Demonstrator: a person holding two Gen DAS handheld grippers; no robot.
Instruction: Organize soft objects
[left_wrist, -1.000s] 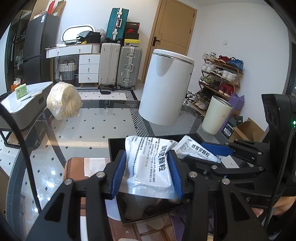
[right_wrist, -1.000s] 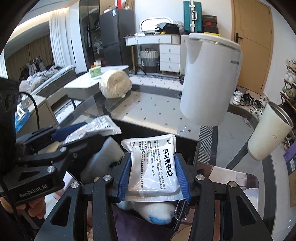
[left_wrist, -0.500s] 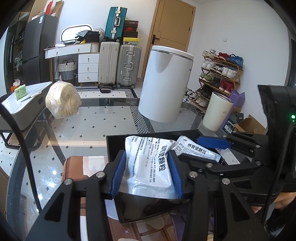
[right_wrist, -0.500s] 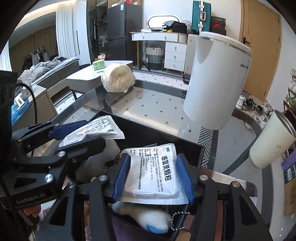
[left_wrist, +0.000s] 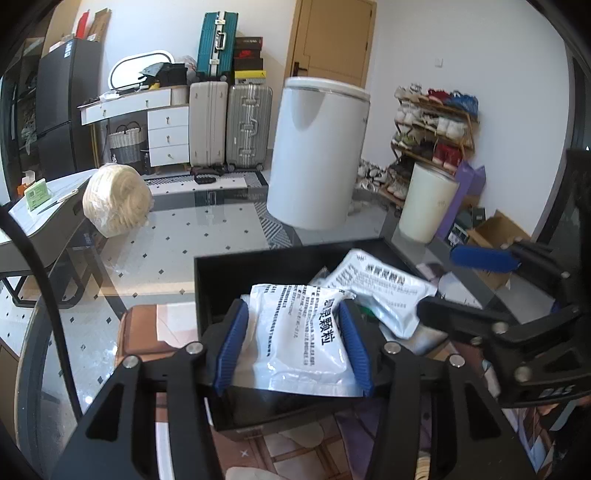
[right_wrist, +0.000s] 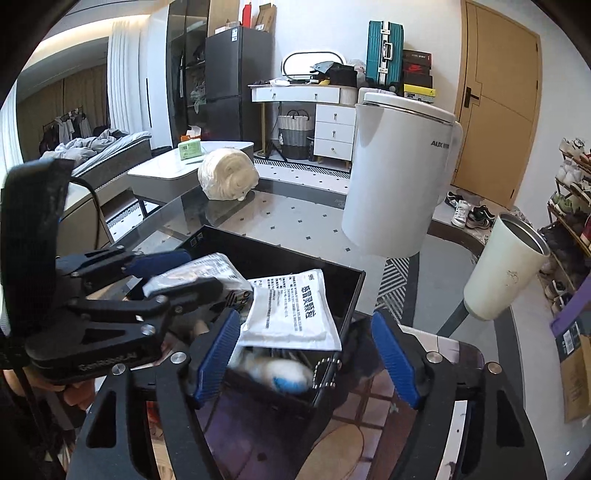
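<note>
Left wrist view: glass table (left_wrist: 155, 258) carries a white appliance (left_wrist: 317, 155), a bagged bundle of pale yarn or noodles (left_wrist: 116, 199) — contents unclear — a cream tumbler (left_wrist: 428, 206), and nearest, the black box (left_wrist: 258, 266).

Progress: looks well along. Two white sachets are at the box; the bagged bundle, well apart from it, may still need sorting.

Box contents: second sachet (left_wrist: 380, 295) lies loose on top, leaning toward the right wall. Beneath, in the right wrist view, a white-and-blue soft item (right_wrist: 284, 373), blurred.

Left gripper (left_wrist: 295, 347): jaws have just been opening, first sachet (left_wrist: 306, 332) between the pads over the box; left pad seems clear of it, right pad contact uncertain.

Right gripper (right_wrist: 306, 358): jaws have just been opening — spread wide, released sachet resting on the box rim.
</note>
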